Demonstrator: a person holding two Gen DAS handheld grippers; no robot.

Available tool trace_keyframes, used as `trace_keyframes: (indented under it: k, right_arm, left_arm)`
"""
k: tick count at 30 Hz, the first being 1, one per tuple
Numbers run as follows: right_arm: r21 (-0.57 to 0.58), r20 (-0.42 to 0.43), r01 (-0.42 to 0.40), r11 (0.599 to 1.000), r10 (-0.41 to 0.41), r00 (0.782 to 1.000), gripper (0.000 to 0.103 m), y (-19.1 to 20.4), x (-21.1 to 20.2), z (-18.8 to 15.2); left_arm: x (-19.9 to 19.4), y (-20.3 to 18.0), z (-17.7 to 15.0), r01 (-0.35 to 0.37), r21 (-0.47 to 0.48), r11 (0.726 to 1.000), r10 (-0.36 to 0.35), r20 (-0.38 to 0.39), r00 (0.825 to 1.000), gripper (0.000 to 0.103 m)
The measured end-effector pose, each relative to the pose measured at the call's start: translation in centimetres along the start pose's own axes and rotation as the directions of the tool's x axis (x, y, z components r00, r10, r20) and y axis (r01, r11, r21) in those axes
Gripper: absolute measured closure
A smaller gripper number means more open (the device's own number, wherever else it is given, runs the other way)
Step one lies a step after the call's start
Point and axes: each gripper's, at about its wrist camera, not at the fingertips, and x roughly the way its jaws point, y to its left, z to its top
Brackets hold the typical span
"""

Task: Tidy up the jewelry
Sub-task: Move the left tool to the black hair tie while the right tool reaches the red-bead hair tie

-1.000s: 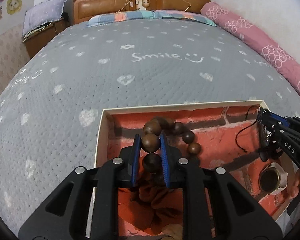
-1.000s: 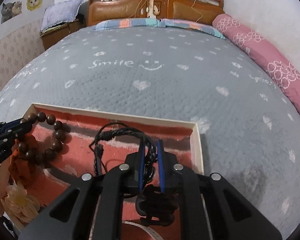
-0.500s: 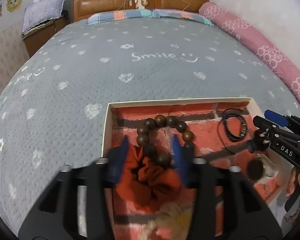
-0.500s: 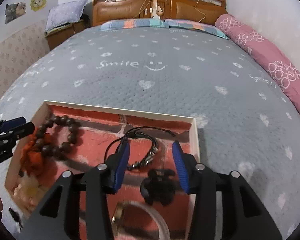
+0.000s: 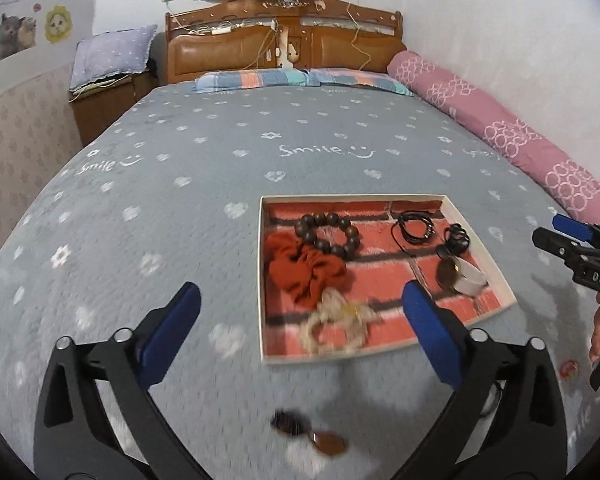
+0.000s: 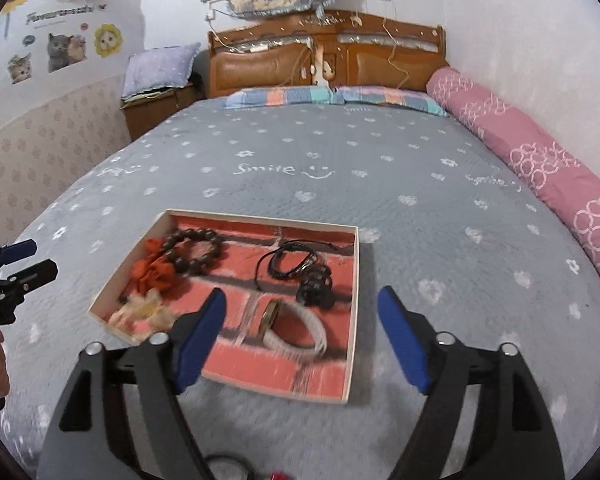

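A white-rimmed tray (image 5: 261,280) (image 6: 354,304) with a red brick-pattern floor lies on the bed. In it are a brown bead bracelet (image 5: 327,235) (image 6: 194,250), an orange scrunchie (image 5: 300,270) (image 6: 154,272), a cream flower piece (image 5: 336,324) (image 6: 140,312), a black cord bracelet (image 5: 416,228) (image 6: 292,264), a black clip (image 5: 456,240) (image 6: 316,292) and a white-strapped watch (image 5: 460,276) (image 6: 294,326). My left gripper (image 5: 300,316) is open, empty, held above the tray's near side. My right gripper (image 6: 300,332) is open, empty, above the tray's near right part.
The grey quilt (image 5: 220,160) covers the bed around the tray. A brown two-part item (image 5: 308,434) lies on the quilt in front of the tray. A pink bolster (image 6: 540,160) runs along the right wall. A wooden headboard (image 5: 284,48) stands at the back.
Both grippers opened, releasing the bead bracelet and the black cord bracelet into the tray, then pulled back and up, away from the tray.
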Motion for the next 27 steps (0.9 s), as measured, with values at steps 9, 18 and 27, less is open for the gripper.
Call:
trace_keyframes:
  k: [9, 18, 27]
  right_arm:
    - [0.000, 0.027, 0.007, 1.000, -0.007, 1.000, 0.012, 2.2, -3.8, -5.1]
    - [0.030, -0.047, 0.054, 0.998, -0.052, 0.998, 0.010, 1.9, -2.7, -10.9]
    - [0.039, -0.130, 0.084, 0.996, -0.078, 0.988, 0.010, 1.9, 0.0, -13.8]
  left_arm:
    - [-4.2, -1.3, -5.0, -0.039, 0.045, 0.998, 0.039, 0.010, 0.999, 0.005]
    - [-2.7, -0.7, -9.6, -0.046, -0.022, 0.999, 0.045, -0.042, 0.998, 0.005]
    - [0.5, 0.1, -11.7, -0.077, -0.054, 0.996, 0.072, -0.085, 0.994, 0.005]
